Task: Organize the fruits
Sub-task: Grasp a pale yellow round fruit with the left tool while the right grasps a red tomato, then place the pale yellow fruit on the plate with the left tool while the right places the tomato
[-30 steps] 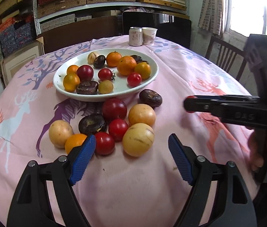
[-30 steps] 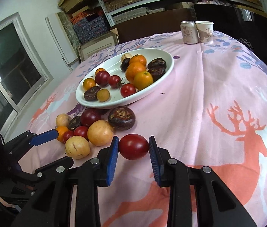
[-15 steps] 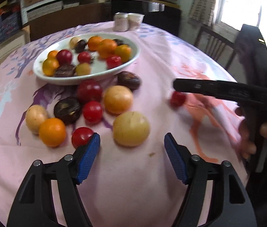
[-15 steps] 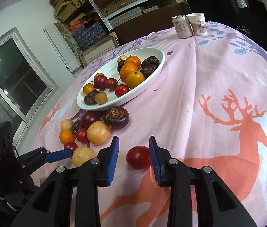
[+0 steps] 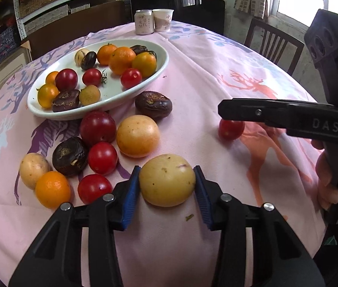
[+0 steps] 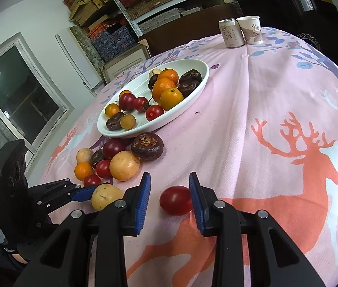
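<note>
Pink cloth with printed deer covers the round table [image 5: 216, 55], and shelves of boxes and a window fill the room behind it.

Nearest in the left wrist view, the left gripper [image 5: 166, 186] has its blue pads on both sides of a pale yellow fruit [image 5: 167, 179] that rests on the cloth; the jaws are closing, and the pads appear to touch its skin on each side. In the right wrist view the right gripper [image 6: 169, 201] stands with a gap between its pads, and a red tomato [image 6: 176, 200] lies on the cloth between them, against or very near the right-hand pad and clear of the left one. A person's hand [image 5: 331, 179] grips that tool's handle.

Just beyond the yellow fruit lies a loose heap [image 5: 92, 153] on the cloth: red tomatoes, a small orange, a pale round fruit at the left edge, a dark wrinkled fruit, a large dark red plum and a big yellow-orange fruit. Another dark wrinkled fruit [image 5: 153, 104] sits close to the rim of the dish.

Farther back, the white oval dish [image 5: 111, 95] holds oranges, tomatoes, dark wrinkled fruits and small yellow ones. At the far edge of the table stand a drink can [image 5: 144, 22] and a paper cup [image 5: 163, 19], side by side.
</note>
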`<state>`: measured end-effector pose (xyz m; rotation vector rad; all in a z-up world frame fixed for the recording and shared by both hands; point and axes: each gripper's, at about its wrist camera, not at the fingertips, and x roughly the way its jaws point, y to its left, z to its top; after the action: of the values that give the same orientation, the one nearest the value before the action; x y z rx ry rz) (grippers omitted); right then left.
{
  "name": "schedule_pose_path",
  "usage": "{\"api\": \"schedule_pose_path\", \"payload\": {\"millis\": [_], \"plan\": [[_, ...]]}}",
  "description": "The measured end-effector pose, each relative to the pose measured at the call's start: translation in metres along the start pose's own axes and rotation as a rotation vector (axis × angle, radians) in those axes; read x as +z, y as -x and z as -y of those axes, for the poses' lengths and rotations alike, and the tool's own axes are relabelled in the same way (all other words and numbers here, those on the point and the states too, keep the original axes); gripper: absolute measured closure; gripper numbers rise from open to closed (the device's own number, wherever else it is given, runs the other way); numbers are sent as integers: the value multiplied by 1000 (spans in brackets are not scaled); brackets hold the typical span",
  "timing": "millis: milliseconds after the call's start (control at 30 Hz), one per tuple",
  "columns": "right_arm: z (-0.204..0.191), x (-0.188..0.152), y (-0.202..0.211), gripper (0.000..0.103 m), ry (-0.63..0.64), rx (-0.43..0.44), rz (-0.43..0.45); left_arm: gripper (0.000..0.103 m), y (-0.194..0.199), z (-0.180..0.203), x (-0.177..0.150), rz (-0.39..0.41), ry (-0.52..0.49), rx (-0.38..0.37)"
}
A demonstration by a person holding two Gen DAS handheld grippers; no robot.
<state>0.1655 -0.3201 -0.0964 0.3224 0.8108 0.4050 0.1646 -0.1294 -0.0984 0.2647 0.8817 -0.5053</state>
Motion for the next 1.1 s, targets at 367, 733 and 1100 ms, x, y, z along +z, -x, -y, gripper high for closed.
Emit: {"api": "schedule_pose_path", "payload": {"millis": [367,733,1100], "plan": [[-39,-10,-6,58,297,-216,-71,60,60,-41,-24,117,123,3],[-44,-9,-1,72,256,-254,-50,60,74,-62,-35,152,173,1],[-65,65,30,71,246,-159,145,60,79,-97,24,218,194,7]]}}
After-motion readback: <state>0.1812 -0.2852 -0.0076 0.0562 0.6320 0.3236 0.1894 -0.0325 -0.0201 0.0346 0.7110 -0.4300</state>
